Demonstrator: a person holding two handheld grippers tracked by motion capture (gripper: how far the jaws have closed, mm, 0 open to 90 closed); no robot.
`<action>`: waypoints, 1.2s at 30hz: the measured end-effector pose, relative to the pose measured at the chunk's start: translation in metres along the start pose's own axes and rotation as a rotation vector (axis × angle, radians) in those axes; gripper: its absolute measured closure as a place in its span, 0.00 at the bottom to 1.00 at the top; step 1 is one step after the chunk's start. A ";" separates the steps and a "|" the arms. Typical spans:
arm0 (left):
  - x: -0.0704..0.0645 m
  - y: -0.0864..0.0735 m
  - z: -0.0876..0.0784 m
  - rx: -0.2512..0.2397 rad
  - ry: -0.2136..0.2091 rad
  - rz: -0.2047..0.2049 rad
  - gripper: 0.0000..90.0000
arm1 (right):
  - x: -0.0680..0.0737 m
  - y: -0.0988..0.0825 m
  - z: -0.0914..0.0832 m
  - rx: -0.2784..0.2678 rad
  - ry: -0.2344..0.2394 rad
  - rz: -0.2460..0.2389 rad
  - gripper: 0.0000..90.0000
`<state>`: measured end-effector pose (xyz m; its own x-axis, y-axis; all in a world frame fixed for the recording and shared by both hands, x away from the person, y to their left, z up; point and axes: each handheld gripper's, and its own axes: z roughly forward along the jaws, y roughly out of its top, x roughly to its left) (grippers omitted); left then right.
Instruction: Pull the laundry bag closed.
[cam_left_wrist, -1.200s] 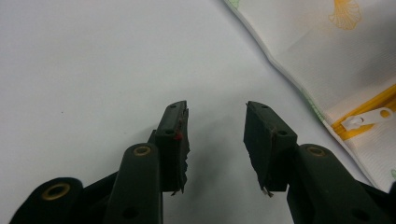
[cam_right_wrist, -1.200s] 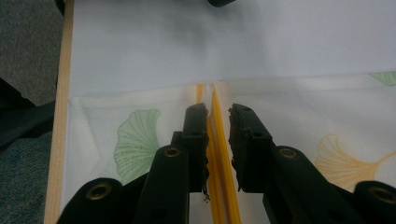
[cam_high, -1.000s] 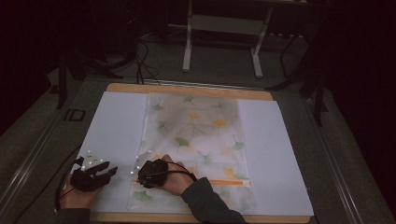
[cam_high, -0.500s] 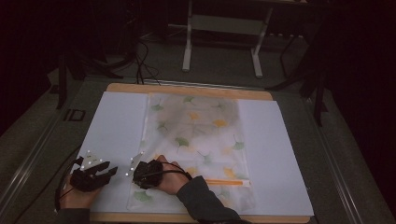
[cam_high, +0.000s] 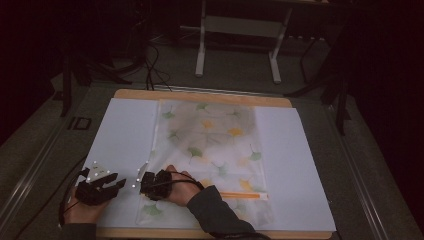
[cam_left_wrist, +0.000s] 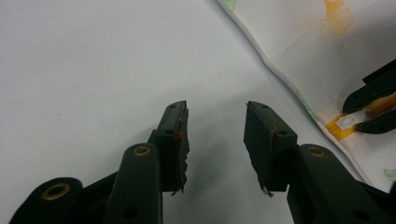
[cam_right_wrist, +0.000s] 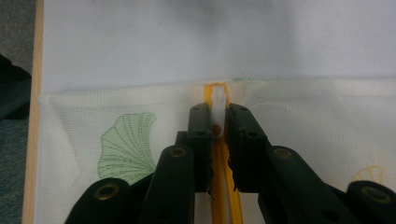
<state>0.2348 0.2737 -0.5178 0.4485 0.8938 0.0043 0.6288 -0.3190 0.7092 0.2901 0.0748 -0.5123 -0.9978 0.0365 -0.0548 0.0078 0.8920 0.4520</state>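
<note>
Across the white sheet (cam_high: 120, 130), I'm pinching the zipper pull (cam_right_wrist: 218, 100) of the mesh bag (cam_high: 210, 145) with my right gripper (cam_right_wrist: 217, 123), jaws just closing, left gripper (cam_left_wrist: 215, 133) idling spread and empty; next comes, I judge, a steady drag along the yellow zipper (cam_right_wrist: 219, 186).

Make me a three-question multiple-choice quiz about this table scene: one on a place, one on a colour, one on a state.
1. Where does the zipper pull sit?
A. at the bag's edge
B. mid-bag
C. off the bag

2. What colour is the zipper tape?
A. blue
B. orange
C. black

3. How do the left gripper's jaws stand?
A. shut on the bag
B. open, nothing between
C. shut on paper

Answers:
1 A, the pull lies by the mesh bag's edge, between the right gripper's closing jaws.
2 B, the tape shows orange.
3 B, there is a bare gap over the white sheet.
</note>
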 end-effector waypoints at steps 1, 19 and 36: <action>0.000 0.000 0.000 0.000 -0.002 0.000 0.67 | -0.001 0.001 0.000 0.007 0.008 0.008 0.88; -0.004 0.001 0.000 0.009 -0.040 0.008 0.67 | -0.003 0.003 0.000 0.021 0.022 0.015 0.93; -0.016 0.002 -0.004 0.042 -0.109 -0.014 0.67 | 0.001 -0.003 -0.002 -0.006 0.000 0.009 0.93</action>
<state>0.2264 0.2597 -0.5136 0.5045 0.8593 -0.0841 0.6608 -0.3215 0.6782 0.2891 0.0714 -0.5118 -0.9977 0.0444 -0.0510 0.0161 0.8889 0.4579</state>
